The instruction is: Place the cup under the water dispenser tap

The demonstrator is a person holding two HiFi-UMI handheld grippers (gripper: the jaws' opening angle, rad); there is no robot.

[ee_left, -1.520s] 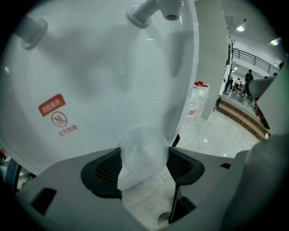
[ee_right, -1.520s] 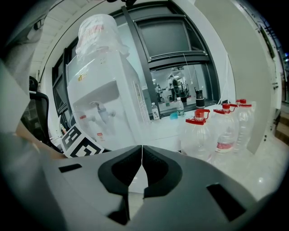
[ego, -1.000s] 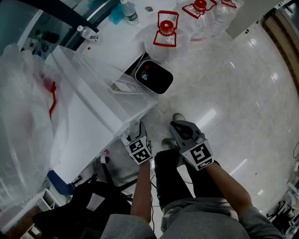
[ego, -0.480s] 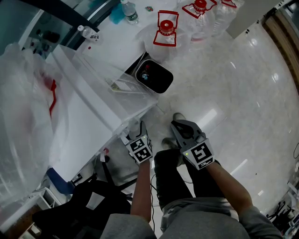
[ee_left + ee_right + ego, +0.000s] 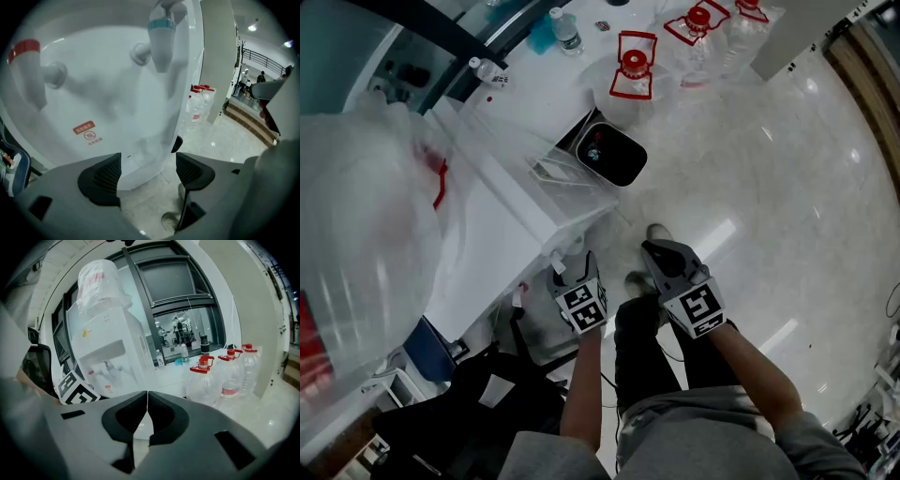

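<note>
Left tongs (image 5: 147, 171): spread wide, their pads having just been opening; a faint clear cup (image 5: 146, 151) showed between them, with a gap on each side and neither pad pressing on it.
Right tongs (image 5: 146, 413): closed pad to pad with nothing between them, held off to the side and aimed past the water dispenser (image 5: 492, 234).
Cup: it appeared to stand in the dispenser's recess, below the blue tap (image 5: 161, 42); its outline was too pale to tell whether it sat squarely under the spout.
Red tap (image 5: 27, 70): well to the left of the cup, with nothing under it.
Step in hand: by my reading this was the release, with the cup set down and the grip let go.
Next move: it would call for drawing the left tongs straight back, clear of the cup's sides, since so light a cup could tip or slide at a brush. A check that it stood under the spout would follow.
Farther out: a dark waste bin (image 5: 609, 155) stood on the glossy floor (image 5: 769, 187) beside the dispenser.
Change from earlier: the big bottle (image 5: 356, 234) on top of the dispenser filled more of the head view's left side. Both tongs sat at nearly the same spot in that view.
</note>
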